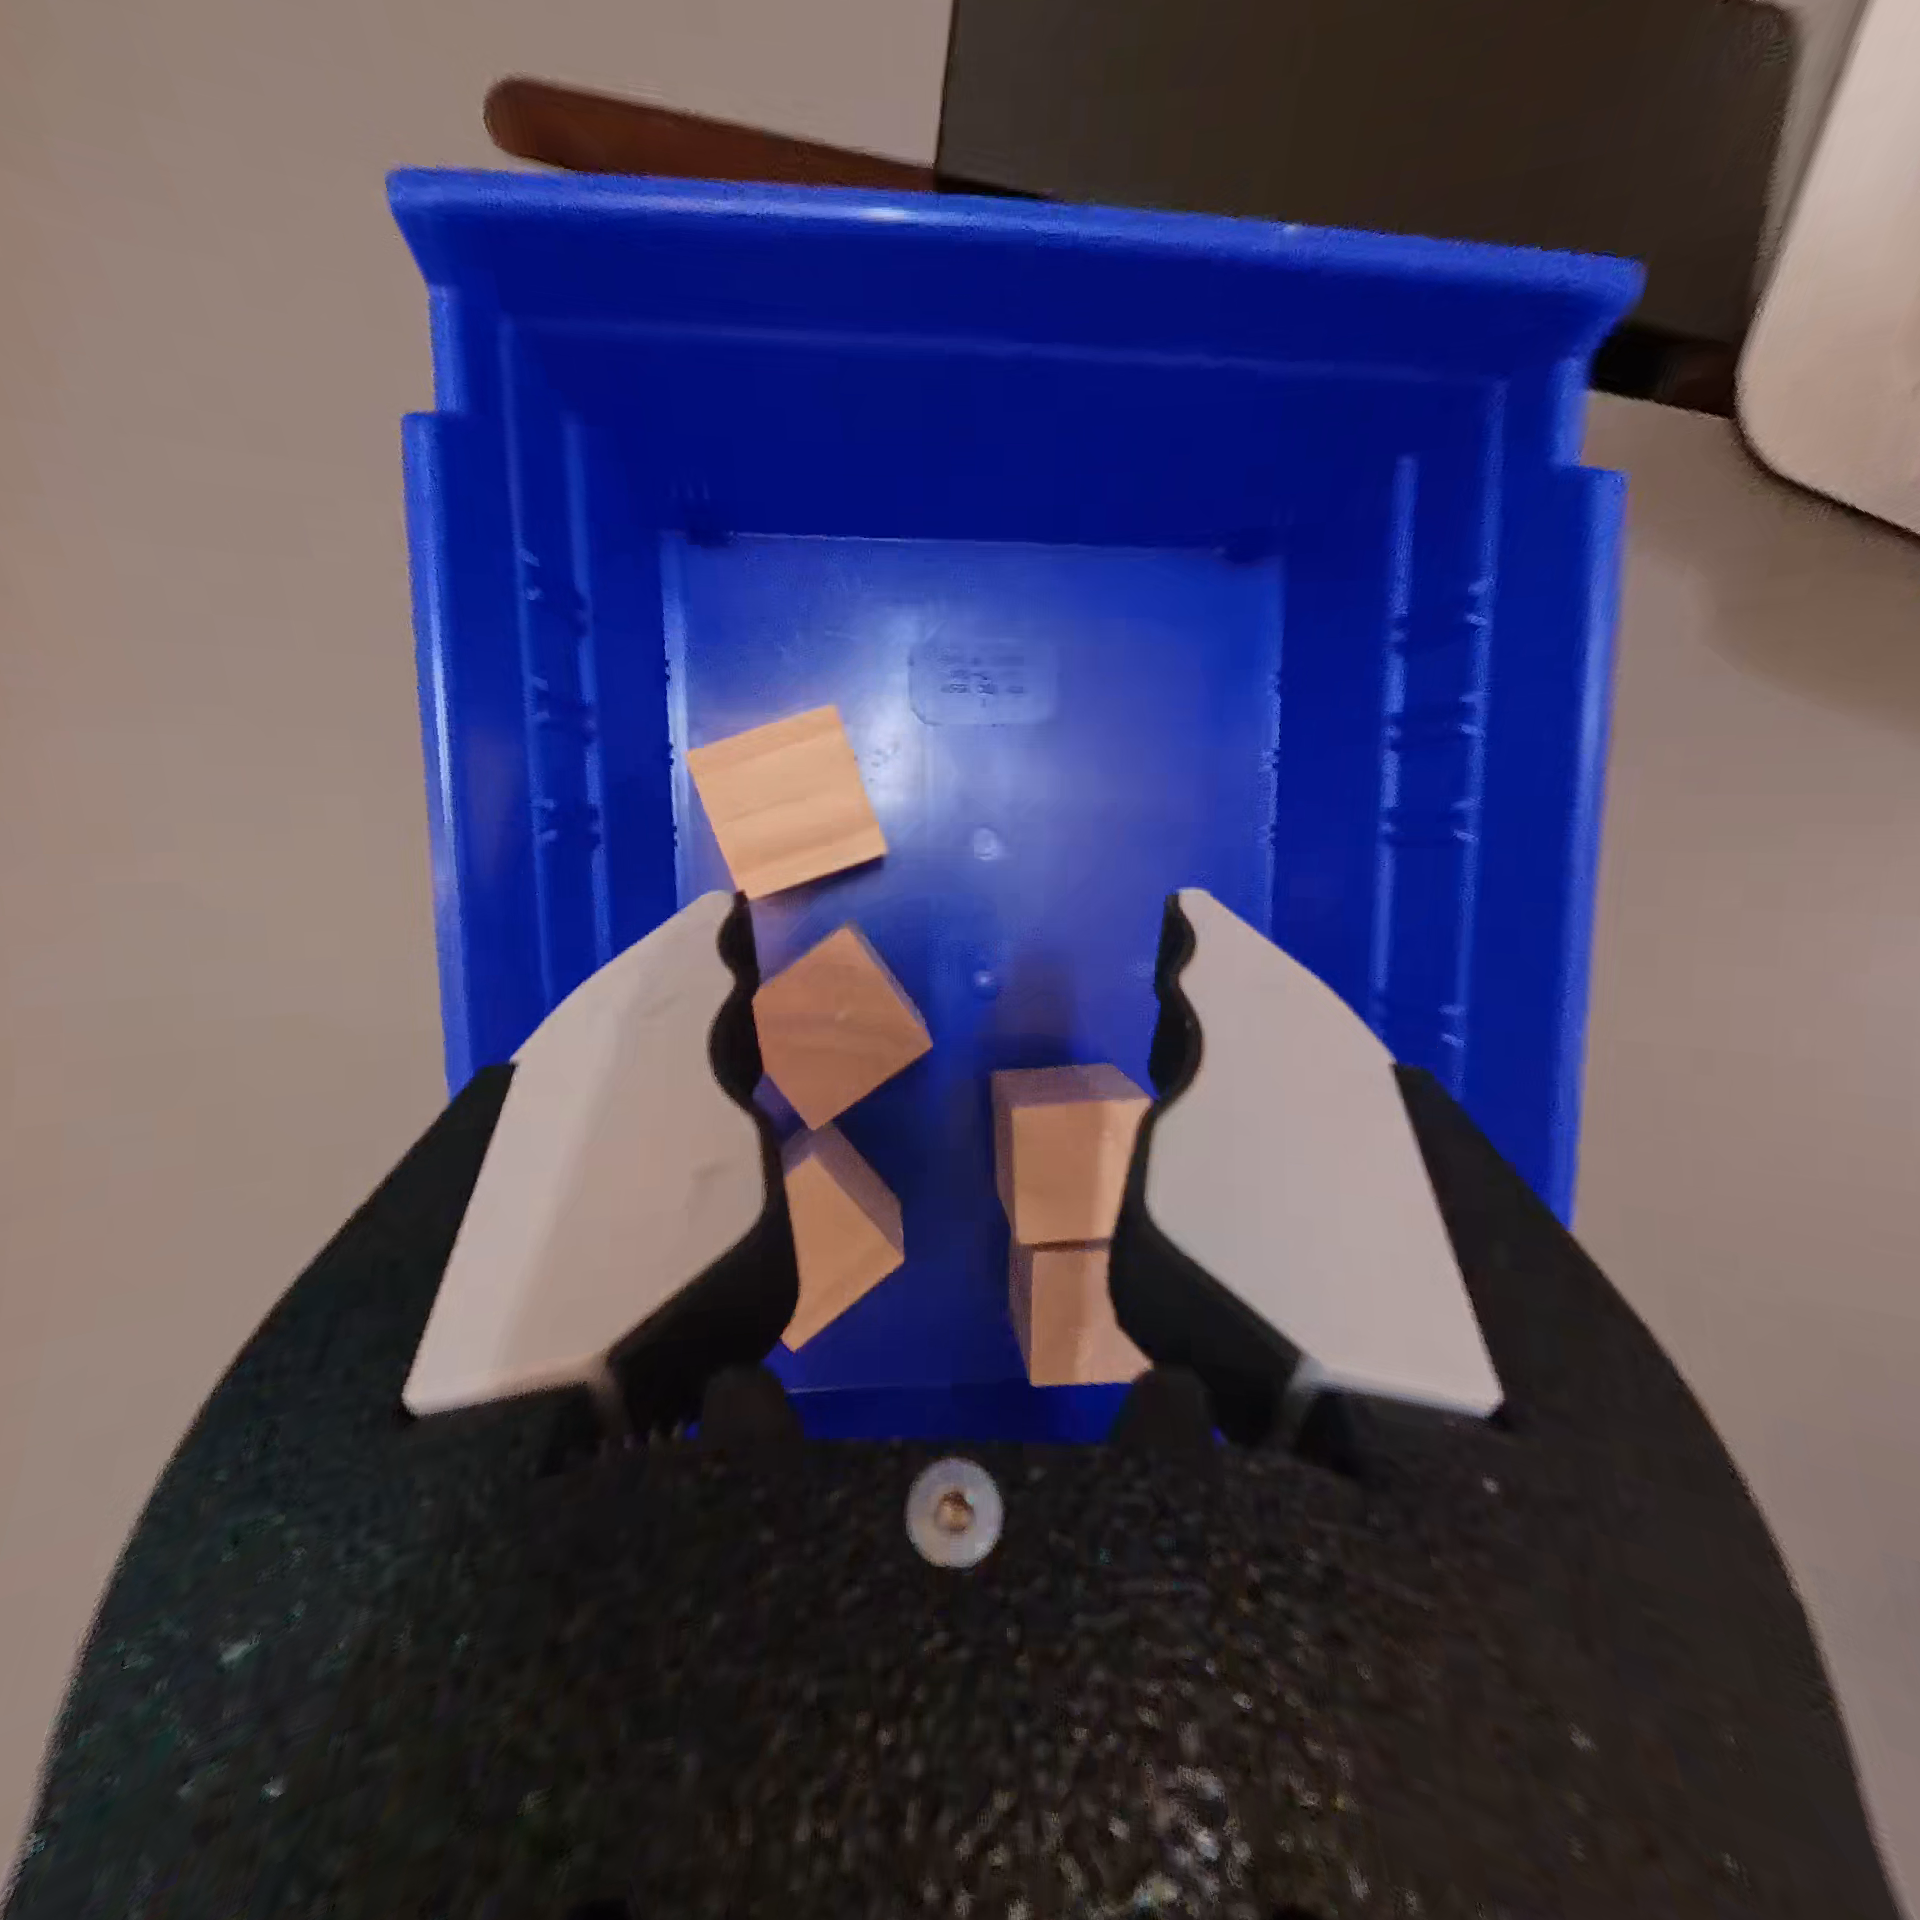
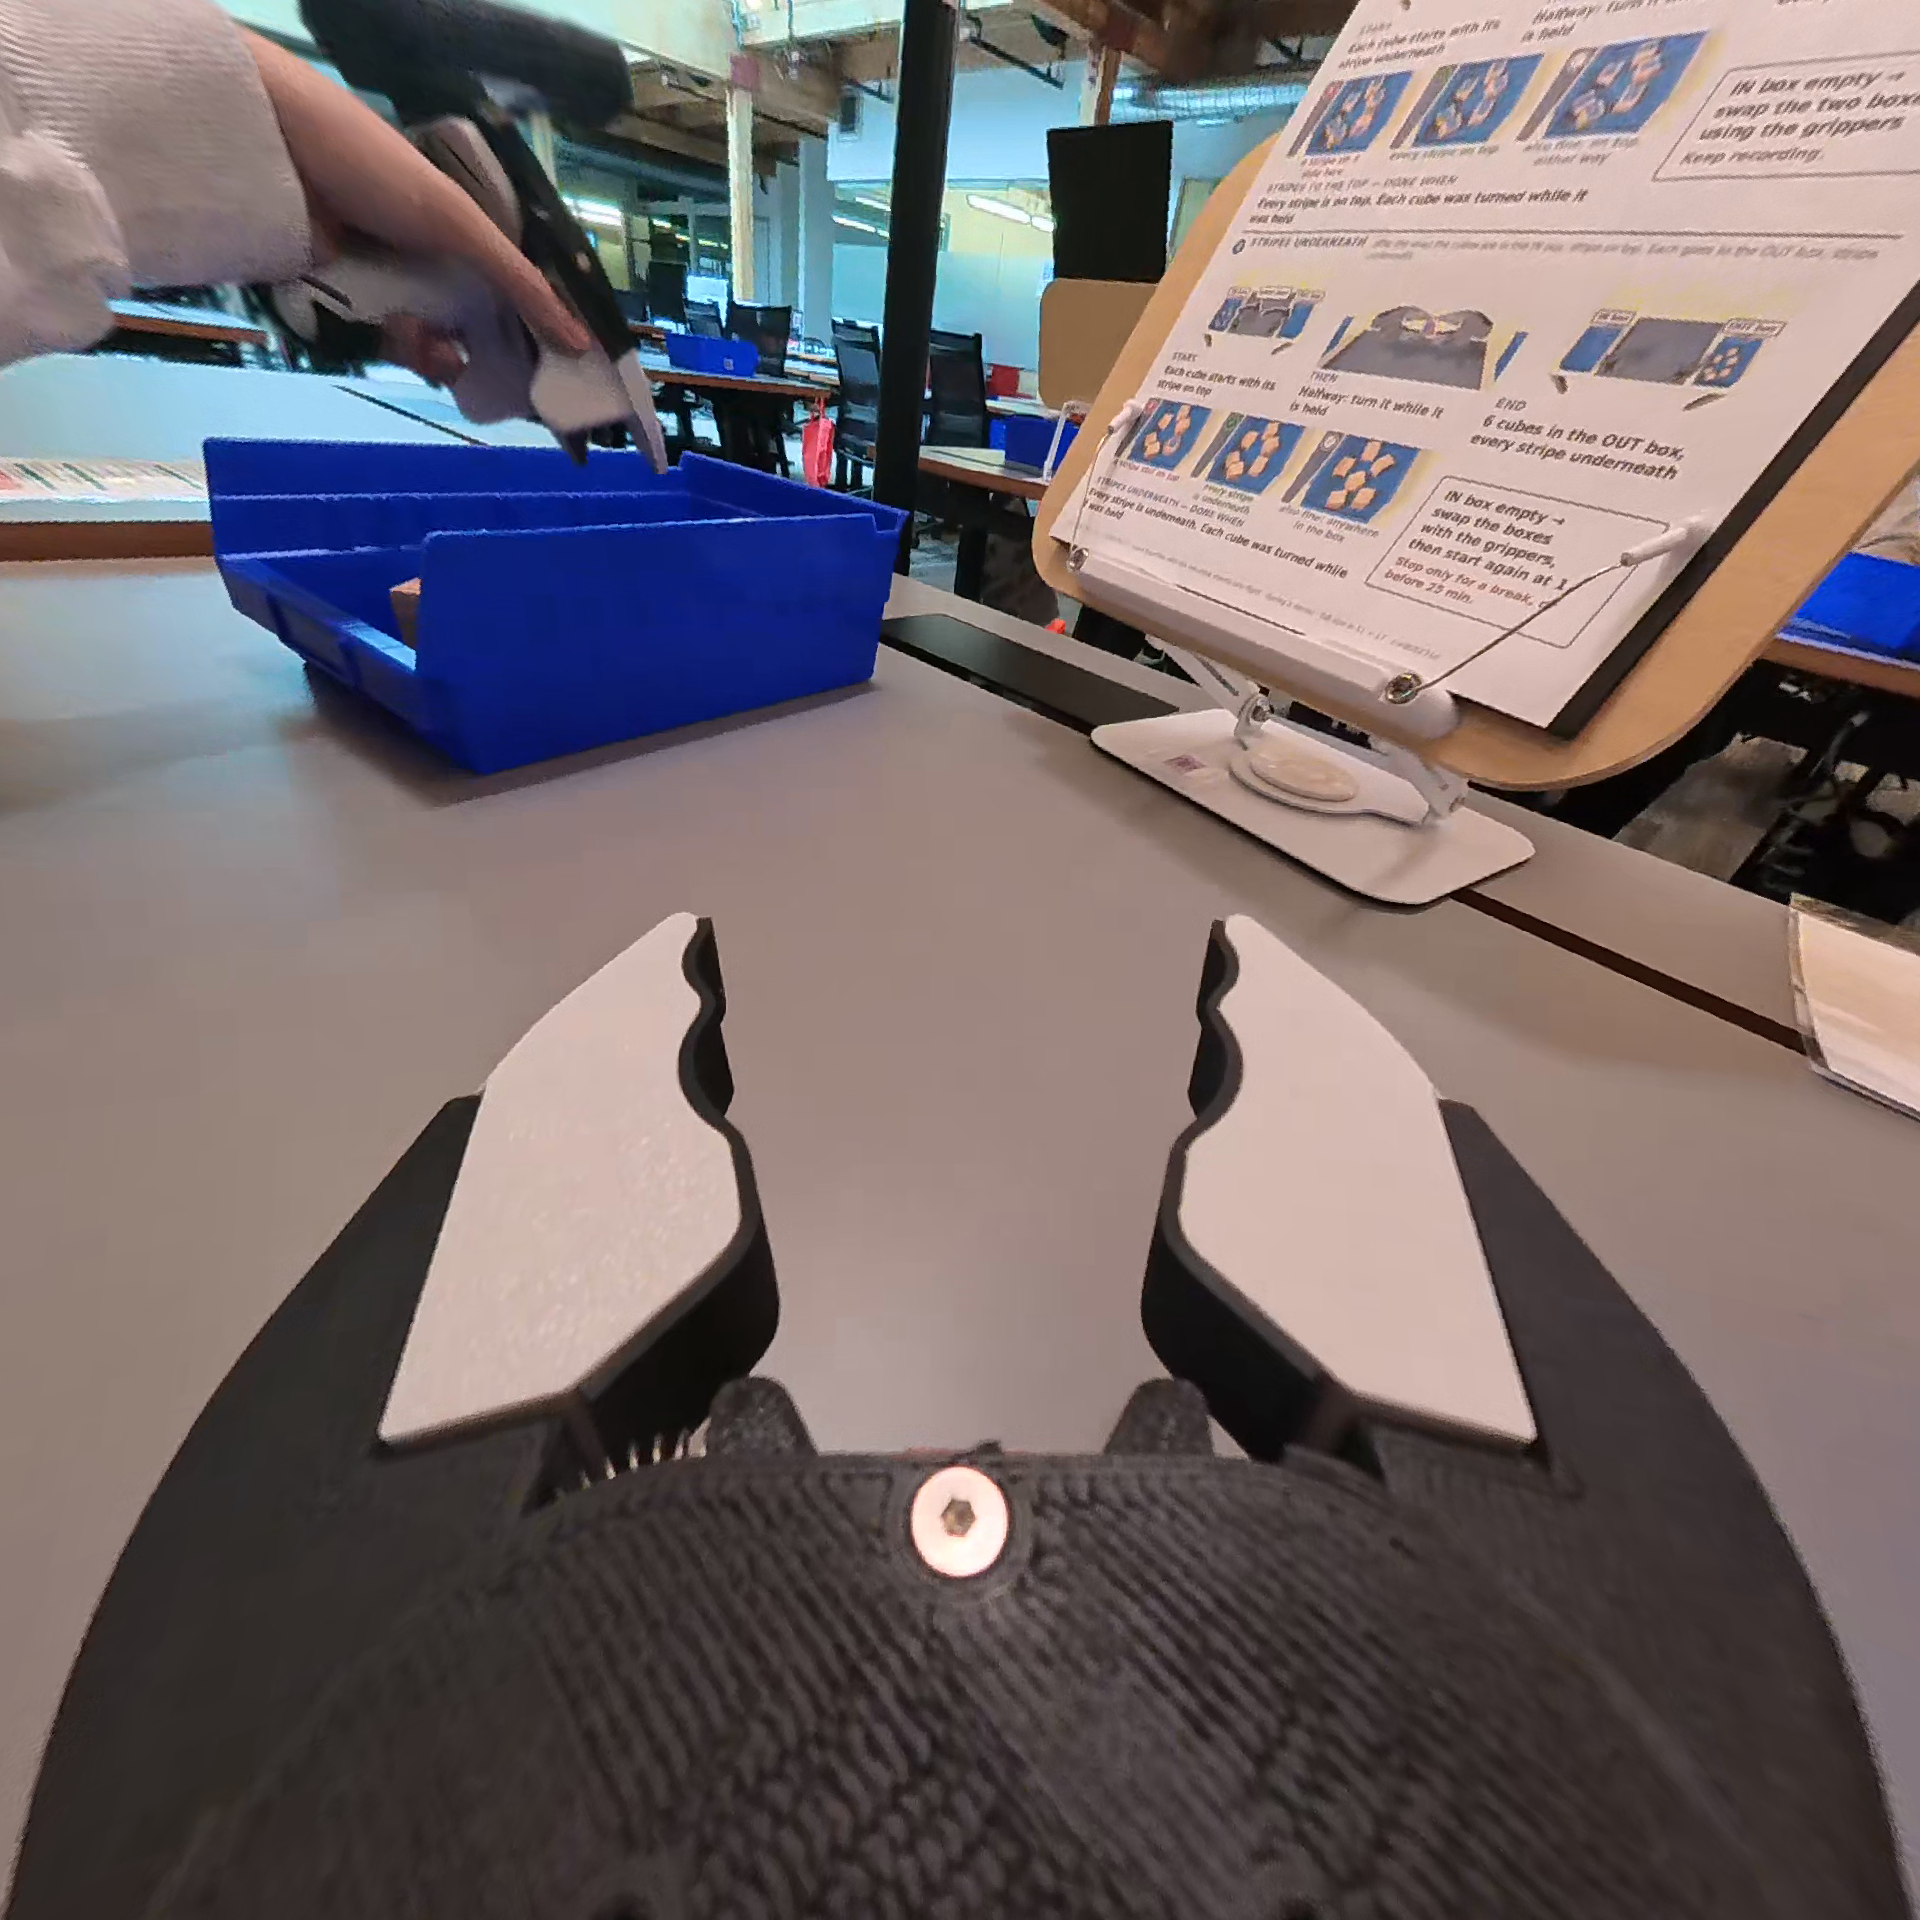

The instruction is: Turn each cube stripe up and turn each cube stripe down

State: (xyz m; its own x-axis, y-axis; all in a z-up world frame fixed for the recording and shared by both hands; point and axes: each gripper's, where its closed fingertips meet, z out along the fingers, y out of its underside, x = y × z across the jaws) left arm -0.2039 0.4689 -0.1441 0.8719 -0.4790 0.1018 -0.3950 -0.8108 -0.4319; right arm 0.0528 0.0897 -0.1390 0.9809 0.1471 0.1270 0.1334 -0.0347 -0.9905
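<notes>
In the left wrist view I look straight down into a blue bin [image 1: 1455,644] holding several plain wooden cubes. One cube [image 1: 784,800] lies far left, one [image 1: 842,1023] sits just inside my left finger, one [image 1: 836,1236] below it, and two [image 1: 1065,1153] [image 1: 1070,1314] are in line at the right. No stripe shows on their visible faces. My left gripper [image 1: 956,920] is open and empty above them. My right gripper [image 2: 956,935] is open and empty, low over the grey table. The right wrist view shows the bin [image 2: 644,613] at the far left with the left gripper [image 2: 618,436] over it.
A tilted stand with a printed instruction sheet [image 2: 1455,416] stands on a white base [image 2: 1340,821] at the right of the grey table [image 2: 935,831]. A person's hand and white sleeve [image 2: 125,166] hold the left gripper. A pale object [image 2: 1860,1008] lies at the right edge.
</notes>
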